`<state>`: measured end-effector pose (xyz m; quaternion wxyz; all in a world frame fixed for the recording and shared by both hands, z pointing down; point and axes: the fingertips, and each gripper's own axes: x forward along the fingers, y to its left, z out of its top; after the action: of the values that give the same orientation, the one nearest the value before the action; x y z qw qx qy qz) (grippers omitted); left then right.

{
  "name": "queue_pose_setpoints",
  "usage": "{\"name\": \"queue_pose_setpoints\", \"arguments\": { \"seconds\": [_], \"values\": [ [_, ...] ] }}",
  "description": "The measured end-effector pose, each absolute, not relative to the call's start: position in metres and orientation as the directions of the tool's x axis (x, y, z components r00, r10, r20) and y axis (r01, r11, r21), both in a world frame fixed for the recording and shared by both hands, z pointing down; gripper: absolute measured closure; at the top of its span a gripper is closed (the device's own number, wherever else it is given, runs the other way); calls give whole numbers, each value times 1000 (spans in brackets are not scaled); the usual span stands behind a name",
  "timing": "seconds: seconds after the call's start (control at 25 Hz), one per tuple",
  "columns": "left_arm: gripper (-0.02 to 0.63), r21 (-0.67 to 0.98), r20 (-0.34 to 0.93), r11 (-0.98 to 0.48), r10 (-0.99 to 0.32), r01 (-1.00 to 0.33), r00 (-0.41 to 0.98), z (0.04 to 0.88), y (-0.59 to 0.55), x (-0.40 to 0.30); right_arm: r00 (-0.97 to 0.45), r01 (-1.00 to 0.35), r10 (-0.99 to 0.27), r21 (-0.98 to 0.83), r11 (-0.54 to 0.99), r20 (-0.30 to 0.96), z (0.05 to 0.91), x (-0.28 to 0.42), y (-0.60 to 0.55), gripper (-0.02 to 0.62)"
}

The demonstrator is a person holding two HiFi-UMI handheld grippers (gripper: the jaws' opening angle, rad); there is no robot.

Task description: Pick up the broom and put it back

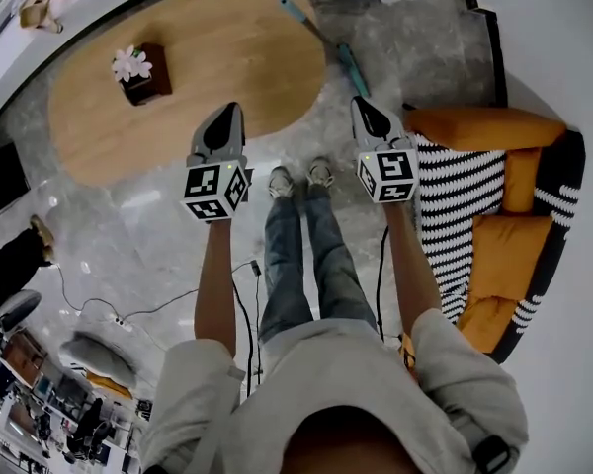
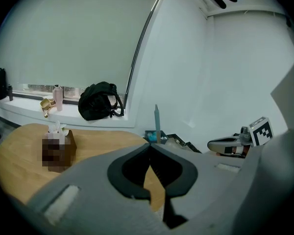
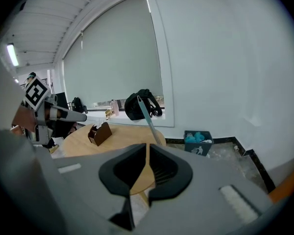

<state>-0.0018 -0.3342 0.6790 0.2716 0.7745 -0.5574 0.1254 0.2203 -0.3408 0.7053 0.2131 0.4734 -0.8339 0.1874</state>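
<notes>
The broom (image 1: 323,39) has a thin teal handle and leans against the far right edge of the oval wooden table (image 1: 208,38). In the left gripper view the broom handle (image 2: 157,123) stands upright just beyond the jaws. In the right gripper view the broom handle (image 3: 147,116) slants up over the table edge. My left gripper (image 1: 229,113) is shut and empty, hovering over the table's near edge. My right gripper (image 1: 361,103) is also shut with nothing in it, a little short of the broom's lower end. Both grippers' tips meet, left gripper (image 2: 149,145) and right gripper (image 3: 147,145).
A brown tissue box (image 1: 144,73) sits on the table. An orange sofa with a striped throw (image 1: 494,196) stands at the right. A small bin (image 3: 198,143) is by the far wall, a black backpack (image 2: 100,101) on the sill. Cables (image 1: 158,304) lie on the floor.
</notes>
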Motion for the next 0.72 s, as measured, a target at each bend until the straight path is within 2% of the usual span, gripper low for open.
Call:
{"name": "queue_pose_setpoints", "arguments": {
  "seconds": [0.08, 0.32, 0.48, 0.72],
  "values": [
    [601, 281, 495, -231, -796, -932, 347, 680, -339, -2, -481, -859, -701, -123, 497, 527, 708, 215, -348, 518],
    [601, 285, 487, -227, -803, -931, 345, 683, -351, -5, -495, -846, -697, -104, 523, 519, 722, 195, -382, 414],
    [601, 286, 487, -220, -804, -933, 339, 684, -356, -8, -502, -833, -676, -91, 546, 539, 742, 179, -408, 388],
    [601, 287, 500, -204, -801, -936, 328, 689, -354, -18, -504, -817, -656, -66, 572, 562, 758, 156, -453, 388]
  ]
}}
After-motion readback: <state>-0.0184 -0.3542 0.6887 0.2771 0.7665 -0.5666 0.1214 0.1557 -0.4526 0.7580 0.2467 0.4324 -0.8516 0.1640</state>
